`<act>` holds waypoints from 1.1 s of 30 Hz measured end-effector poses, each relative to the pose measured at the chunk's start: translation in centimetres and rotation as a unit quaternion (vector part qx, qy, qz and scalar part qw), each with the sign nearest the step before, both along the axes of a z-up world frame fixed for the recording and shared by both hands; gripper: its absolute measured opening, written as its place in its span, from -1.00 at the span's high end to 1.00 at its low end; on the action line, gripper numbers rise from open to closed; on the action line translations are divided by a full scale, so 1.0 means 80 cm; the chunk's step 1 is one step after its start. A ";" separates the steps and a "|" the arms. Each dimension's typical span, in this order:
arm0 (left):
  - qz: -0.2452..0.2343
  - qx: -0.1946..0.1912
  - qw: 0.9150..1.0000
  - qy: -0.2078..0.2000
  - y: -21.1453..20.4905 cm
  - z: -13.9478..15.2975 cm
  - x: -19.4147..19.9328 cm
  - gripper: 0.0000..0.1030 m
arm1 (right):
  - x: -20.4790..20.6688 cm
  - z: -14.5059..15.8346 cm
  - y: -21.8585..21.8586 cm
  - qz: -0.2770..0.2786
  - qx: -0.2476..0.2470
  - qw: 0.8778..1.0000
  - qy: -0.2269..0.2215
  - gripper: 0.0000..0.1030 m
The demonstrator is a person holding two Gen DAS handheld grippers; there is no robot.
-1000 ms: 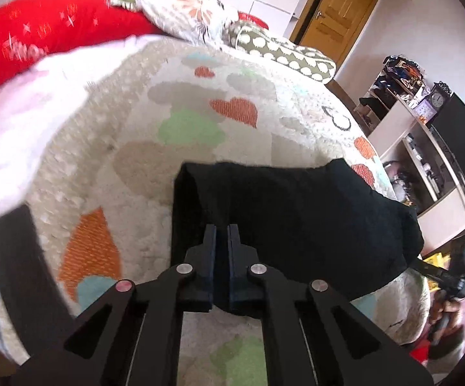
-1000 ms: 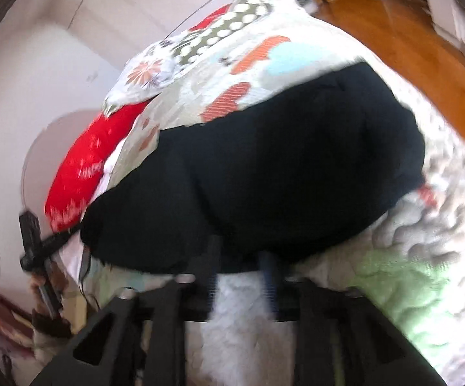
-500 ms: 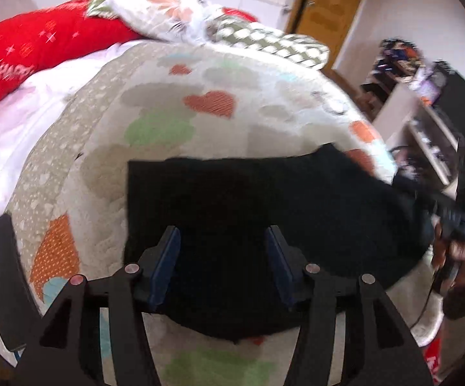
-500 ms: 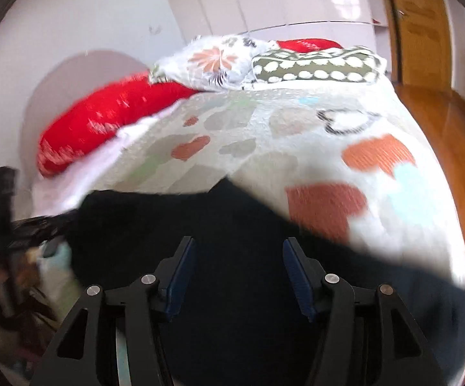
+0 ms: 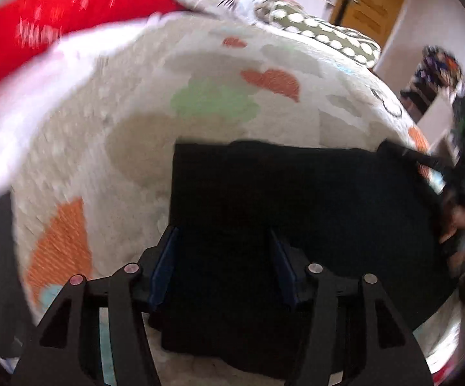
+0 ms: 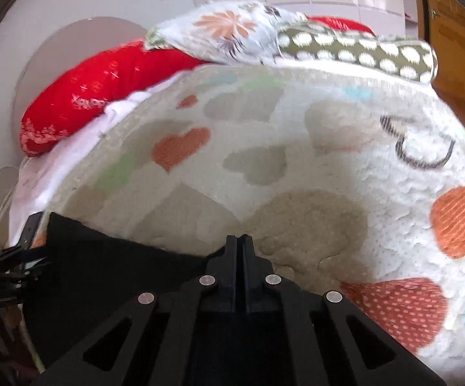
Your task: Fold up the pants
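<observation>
A pair of black pants (image 5: 296, 212) lies on a bed covered by a cream quilt (image 5: 129, 148) printed with orange, green and beige hearts. The pants are the landmark here. They form a compact, roughly rectangular dark block near the foot end of the quilt, with a straight left edge and a fairly even far edge, which suggests at least one fold is already made. No separate legs can be made out; the cloth is too dark and the picture too blurred to count layers.

The left claw (image 5: 222, 257) hovers over the near left part of the pants, its two blue-lined fingers spread wide apart and holding nothing. In the right wrist view, the right claw (image 6: 239, 244) has its fingers pressed together, at the far right edge of the pants where black cloth meets quilt. Whether cloth is pinched between them cannot be told.

Beyond the pants, toward the head of the bed, lie a long red pillow (image 6: 103, 77), a floral pillow (image 6: 222, 32) and a green spotted pillow (image 6: 358, 51). A wooden door (image 5: 374, 9) stands past them.

Judging by the shape, the folding looks partly done. A further fold to a smaller bundle, or a final smoothing, probably remains.
</observation>
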State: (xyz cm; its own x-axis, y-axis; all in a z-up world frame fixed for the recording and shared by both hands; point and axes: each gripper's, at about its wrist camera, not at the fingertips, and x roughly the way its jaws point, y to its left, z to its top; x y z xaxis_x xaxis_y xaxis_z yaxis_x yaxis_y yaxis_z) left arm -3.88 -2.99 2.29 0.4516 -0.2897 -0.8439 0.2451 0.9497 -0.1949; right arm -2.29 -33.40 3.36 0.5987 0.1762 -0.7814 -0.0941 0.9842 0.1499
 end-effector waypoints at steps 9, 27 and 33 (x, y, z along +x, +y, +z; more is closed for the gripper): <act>0.013 -0.023 0.999 -0.023 0.015 0.038 -0.018 -0.09 | -0.047 0.039 -0.020 -0.033 0.011 0.999 -0.032 0.55; 0.023 -0.021 0.999 0.009 -0.008 0.012 0.012 -0.36 | -0.240 0.014 -0.029 -0.045 -0.004 0.999 0.004 0.39; 0.020 -0.015 0.999 -0.038 -0.008 0.046 -0.020 -0.36 | -0.205 0.040 -0.055 -0.099 -0.059 0.993 -0.037 0.26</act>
